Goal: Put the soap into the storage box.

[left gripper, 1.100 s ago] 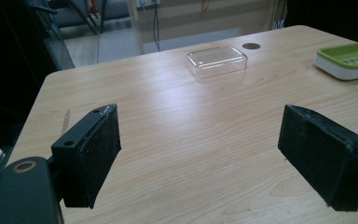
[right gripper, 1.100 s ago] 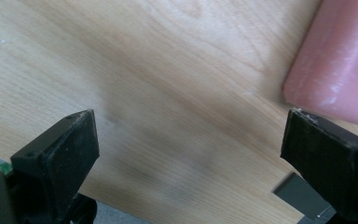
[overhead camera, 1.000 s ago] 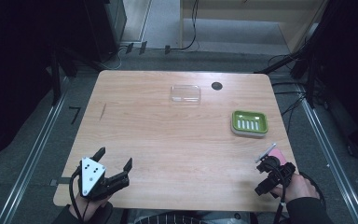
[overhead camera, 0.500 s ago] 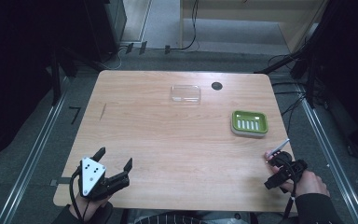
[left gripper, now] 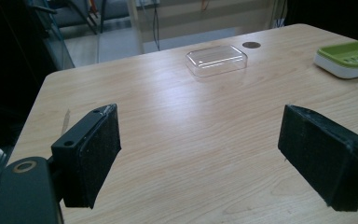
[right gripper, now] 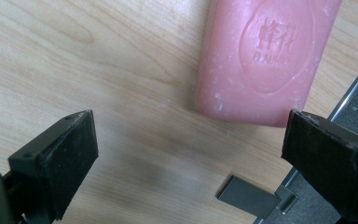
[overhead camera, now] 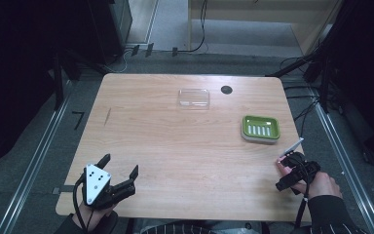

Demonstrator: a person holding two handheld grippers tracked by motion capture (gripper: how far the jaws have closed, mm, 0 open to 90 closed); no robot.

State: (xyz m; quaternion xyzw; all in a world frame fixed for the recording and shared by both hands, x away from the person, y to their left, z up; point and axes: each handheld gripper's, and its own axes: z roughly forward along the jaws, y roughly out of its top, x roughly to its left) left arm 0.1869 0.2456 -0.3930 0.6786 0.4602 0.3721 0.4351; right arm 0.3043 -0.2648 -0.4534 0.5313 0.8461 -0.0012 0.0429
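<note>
A pink bar of soap (right gripper: 265, 56) with a stamped round mark lies flat on the wooden table, close to its edge. My right gripper (right gripper: 191, 154) hangs open just above it, pointing down at the table; its jaws stand wide apart, with the soap's near end between and just beyond them. From above, the right gripper (overhead camera: 292, 168) is at the table's right edge, below a green soap dish (overhead camera: 260, 128). My left gripper (overhead camera: 120, 165) rests open at the front left corner, its jaws wide around bare wood (left gripper: 200, 154).
A clear plastic box (overhead camera: 194, 97) lies at the back middle, beside a small black round cap (overhead camera: 226, 89). The green dish (left gripper: 349, 56) and clear box (left gripper: 216, 60) lie far ahead of the left gripper. A metal bracket (right gripper: 247, 196) sits at the table edge by the soap.
The right hand and gripper have moved rightward to the table's right edge and tipped down over the soap. The left gripper has stayed put.
</note>
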